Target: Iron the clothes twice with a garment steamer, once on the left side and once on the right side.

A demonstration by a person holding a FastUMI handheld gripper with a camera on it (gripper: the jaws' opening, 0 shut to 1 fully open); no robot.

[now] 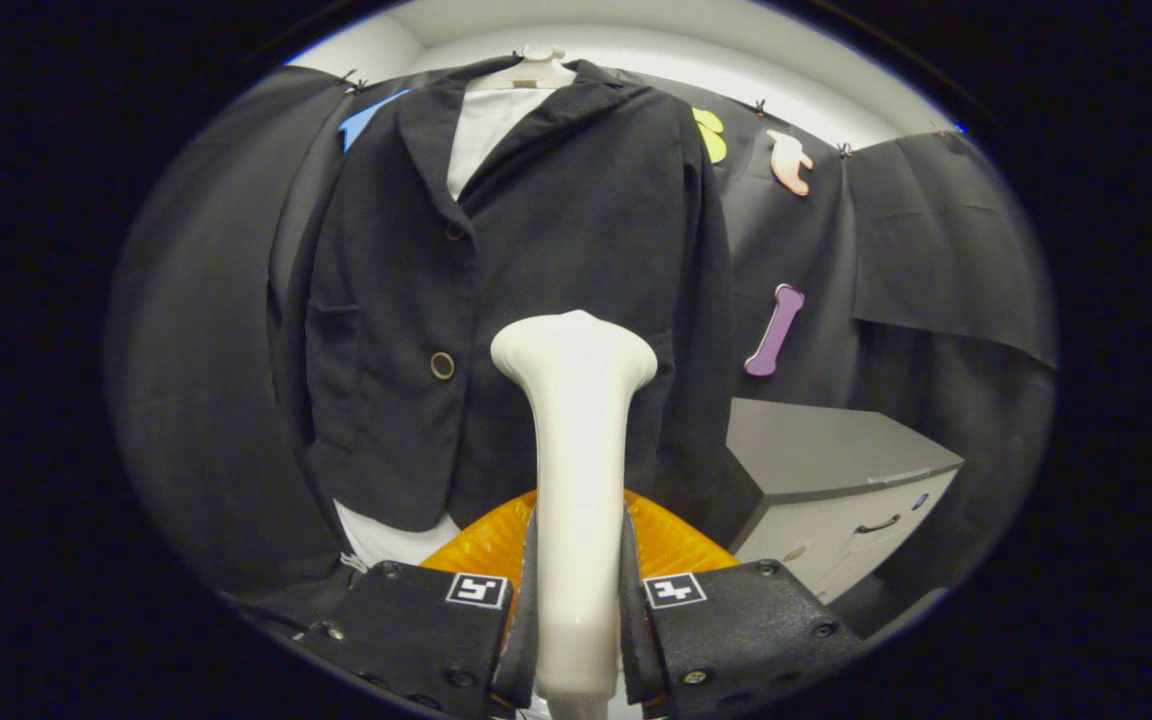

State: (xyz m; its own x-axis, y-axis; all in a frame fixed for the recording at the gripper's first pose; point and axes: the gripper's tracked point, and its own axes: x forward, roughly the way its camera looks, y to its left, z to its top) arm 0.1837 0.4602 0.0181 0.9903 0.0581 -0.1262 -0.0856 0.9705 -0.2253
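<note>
Garment steamer (576, 440) is clamped upright between both fingers of gripper (576, 620) at btm centre; its head is raised before the dark jacket (496, 300) hung in upper-centre frame

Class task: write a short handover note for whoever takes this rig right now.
Claw: shut on the garment steamer, both fingers pressing its handle, head upright.
Jacket: dark, on a hanger against the booth wall, just beyond the steamer head, over a white shirt.
Grey cabinet stands to the right.
Done: steamer picked up.
Left: whether any pass is finished cannot be told; steam left side, then right.
</note>
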